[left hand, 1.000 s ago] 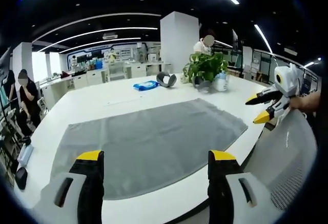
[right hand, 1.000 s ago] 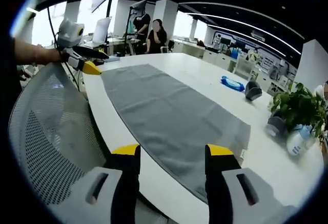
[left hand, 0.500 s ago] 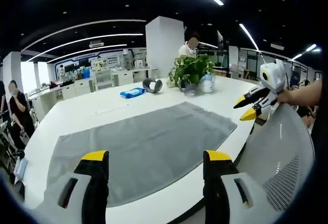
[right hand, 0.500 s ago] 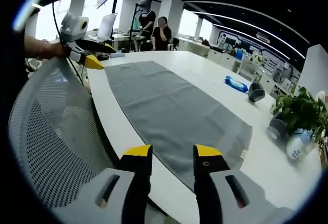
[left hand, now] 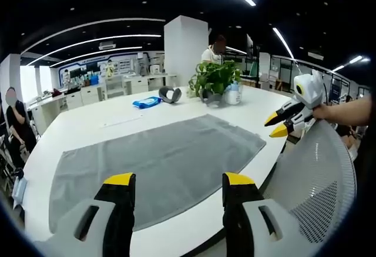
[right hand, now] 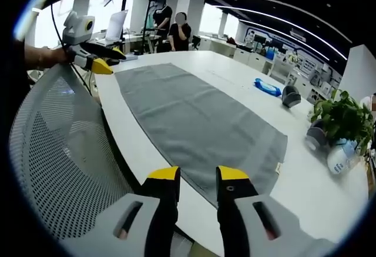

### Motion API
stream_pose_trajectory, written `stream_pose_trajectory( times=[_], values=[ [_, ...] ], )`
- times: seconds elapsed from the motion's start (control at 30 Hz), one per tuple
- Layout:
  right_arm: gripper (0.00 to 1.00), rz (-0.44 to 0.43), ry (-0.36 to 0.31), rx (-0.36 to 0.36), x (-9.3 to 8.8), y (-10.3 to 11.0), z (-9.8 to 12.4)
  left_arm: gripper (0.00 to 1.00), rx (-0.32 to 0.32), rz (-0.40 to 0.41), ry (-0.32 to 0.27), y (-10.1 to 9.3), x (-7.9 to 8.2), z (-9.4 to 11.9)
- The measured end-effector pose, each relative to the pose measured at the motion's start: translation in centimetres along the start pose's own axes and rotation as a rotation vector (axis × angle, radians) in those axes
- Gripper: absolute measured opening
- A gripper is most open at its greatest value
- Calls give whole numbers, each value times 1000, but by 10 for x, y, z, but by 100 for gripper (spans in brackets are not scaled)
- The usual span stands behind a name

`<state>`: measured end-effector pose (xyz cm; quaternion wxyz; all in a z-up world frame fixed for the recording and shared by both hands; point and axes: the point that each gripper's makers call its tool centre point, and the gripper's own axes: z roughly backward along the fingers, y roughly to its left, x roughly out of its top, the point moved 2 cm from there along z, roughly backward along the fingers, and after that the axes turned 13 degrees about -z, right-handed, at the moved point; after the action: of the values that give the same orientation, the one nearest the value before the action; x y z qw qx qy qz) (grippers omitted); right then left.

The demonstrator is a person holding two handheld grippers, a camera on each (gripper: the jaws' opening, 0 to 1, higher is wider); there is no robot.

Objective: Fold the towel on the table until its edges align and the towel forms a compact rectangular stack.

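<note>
Two tongs, towel [left hand: 158, 163] flat, unfolded

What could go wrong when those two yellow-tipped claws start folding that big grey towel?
Three risks, as I judge it:
1. The towel lies spread flat, so the near edge may be hard to pinch off the table.
2. A mesh chair back stands between both grippers and the table, so the left gripper or right gripper could bump it.
3. A wide fold might sweep toward the potted plant and bottle beyond the towel's far end.
</note>
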<state>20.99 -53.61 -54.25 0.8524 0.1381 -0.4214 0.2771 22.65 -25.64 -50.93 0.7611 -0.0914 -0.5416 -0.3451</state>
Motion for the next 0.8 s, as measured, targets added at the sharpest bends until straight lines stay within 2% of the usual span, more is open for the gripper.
stream_pose_trajectory(
  times=[0.17,0.23,0.33,0.37,0.47,0.5,0.57,0.63,0.7,0.8],
  values=[
    [21,-6,-15,6,1,0,1,61,24,10,10,5,-2,0],
    [20,-31,-43,14,5,0,2,61,27,9,15,7,-4,0],
    [20,-109,-104,64,11,2,4,59,45,13,21,10,-5,1],
    [21,-130,-111,84,11,3,4,57,59,19,20,12,-5,2],
    [24,-205,-162,177,15,8,6,57,163,57,-39,29,4,11],
    [27,-207,-177,207,15,8,7,57,180,71,-52,32,6,13],
    [29,-181,-157,192,9,-4,9,58,186,37,-32,32,8,14],
    [29,-88,-97,183,-2,-21,15,58,182,-51,30,28,9,12],
    [29,-33,-71,177,-9,-37,22,57,171,-120,46,24,17,9],
    [28,0,-40,169,-22,-76,37,57,184,-114,34,24,40,6]
  ],
)
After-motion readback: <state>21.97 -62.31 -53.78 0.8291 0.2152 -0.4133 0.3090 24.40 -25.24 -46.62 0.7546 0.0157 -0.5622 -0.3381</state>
